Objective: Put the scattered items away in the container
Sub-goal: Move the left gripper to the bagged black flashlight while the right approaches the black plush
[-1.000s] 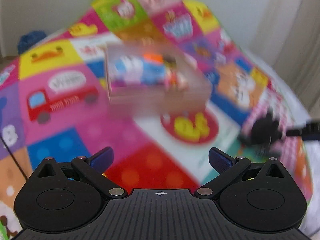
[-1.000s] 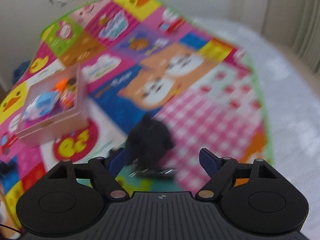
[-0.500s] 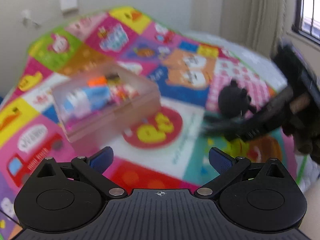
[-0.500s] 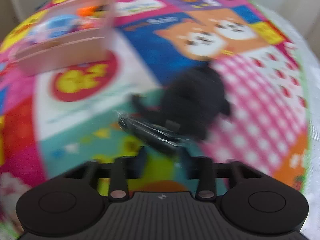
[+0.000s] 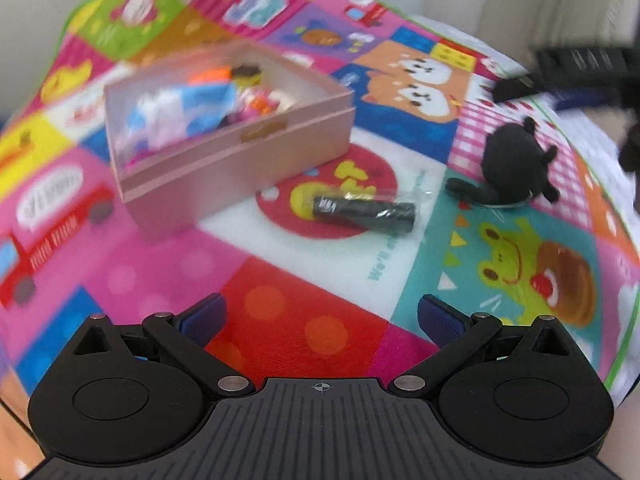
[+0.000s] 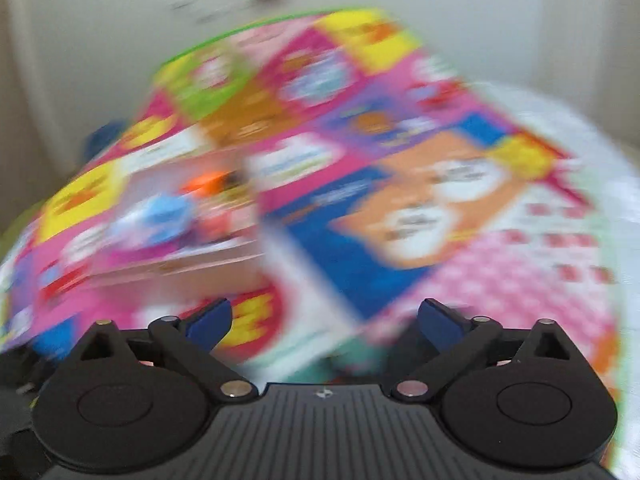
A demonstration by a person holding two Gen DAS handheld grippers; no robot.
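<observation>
While the left claw (image 5: 319, 316) hangs wide apart with nothing between its blue pads, its view lays the whole job out. Pink box (image 5: 224, 148) sits on the patchwork play mat (image 5: 304, 332), already holding a jumble of toys (image 5: 188, 114) in blue, white and orange. Two stragglers remain out on the mat: a black tube in clear wrap (image 5: 364, 213) lying flat on the red circle just beside the box's near corner, and a black plush toy (image 5: 516, 166) further right on the pink check, well apart from the box. The right claw's black arm shows at the top right edge, above the plush.

Over to the right wrist view, and it's heavily smeared! The right claw (image 6: 324, 318) has just sprung wide, pads released, nothing caught between them. Box (image 6: 176, 236) sits left of centre; neither loose item can be made out here.

By my reckoning, mostly tidied, with two pickups to go.
</observation>
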